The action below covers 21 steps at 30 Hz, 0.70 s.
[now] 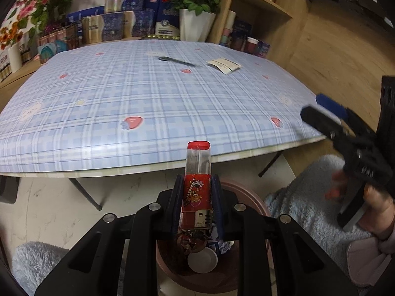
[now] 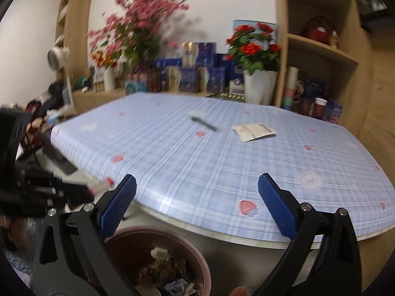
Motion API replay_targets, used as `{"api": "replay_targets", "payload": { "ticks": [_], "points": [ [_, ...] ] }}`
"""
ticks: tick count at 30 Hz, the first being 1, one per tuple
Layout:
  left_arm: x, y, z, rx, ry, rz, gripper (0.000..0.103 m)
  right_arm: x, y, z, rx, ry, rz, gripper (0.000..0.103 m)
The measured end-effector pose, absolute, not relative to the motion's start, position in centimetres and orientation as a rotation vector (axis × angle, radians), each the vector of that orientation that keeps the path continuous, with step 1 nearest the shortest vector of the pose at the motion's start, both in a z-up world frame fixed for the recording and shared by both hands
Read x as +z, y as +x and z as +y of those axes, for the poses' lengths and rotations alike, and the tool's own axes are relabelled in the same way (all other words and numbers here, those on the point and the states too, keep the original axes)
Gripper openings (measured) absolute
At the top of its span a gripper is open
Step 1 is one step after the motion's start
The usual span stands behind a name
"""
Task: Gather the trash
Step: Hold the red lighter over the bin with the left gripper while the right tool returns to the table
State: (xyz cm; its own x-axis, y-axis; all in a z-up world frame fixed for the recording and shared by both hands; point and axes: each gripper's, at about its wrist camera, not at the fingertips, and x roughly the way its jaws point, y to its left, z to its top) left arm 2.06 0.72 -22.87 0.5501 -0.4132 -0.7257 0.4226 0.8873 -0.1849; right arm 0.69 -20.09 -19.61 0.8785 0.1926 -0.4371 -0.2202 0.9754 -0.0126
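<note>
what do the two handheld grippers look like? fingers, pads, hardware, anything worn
Both match: the left gripper and right gripper have matte black angular linkage arms with silver round pivot bolts. Each finger carries a blue pad with a fine knurled grid texture. No cables or markings visible. The person wears fluffy light-blue clothing with a pale pink cuff.

Even, soft indoor light from overhead, moderately bright, with pale glare on the tablecloth (image 1: 153, 86) near its front edge and only faint shadows under the table. Strong fisheye bending and dark vignette at corners in both views; left wrist view mostly sharp, except the right gripper (image 1: 321, 113) smeared at the right edge. Right wrist view motion-blurred throughout, worst on the flowers (image 2: 145, 22), pen (image 2: 203, 123) and left edge, with the blue pads (image 2: 118, 207) fairly crisp.
</note>
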Motion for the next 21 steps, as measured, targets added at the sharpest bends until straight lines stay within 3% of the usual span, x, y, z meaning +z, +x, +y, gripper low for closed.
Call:
{"api": "replay_targets", "payload": {
  "ticks": [21],
  "points": [
    [-27.2,1.7,-5.0,-0.623,0.212,1.037,0.022,-21.0,1.2,-23.1,0.169,0.094,0.485,0.097]
  ]
}}
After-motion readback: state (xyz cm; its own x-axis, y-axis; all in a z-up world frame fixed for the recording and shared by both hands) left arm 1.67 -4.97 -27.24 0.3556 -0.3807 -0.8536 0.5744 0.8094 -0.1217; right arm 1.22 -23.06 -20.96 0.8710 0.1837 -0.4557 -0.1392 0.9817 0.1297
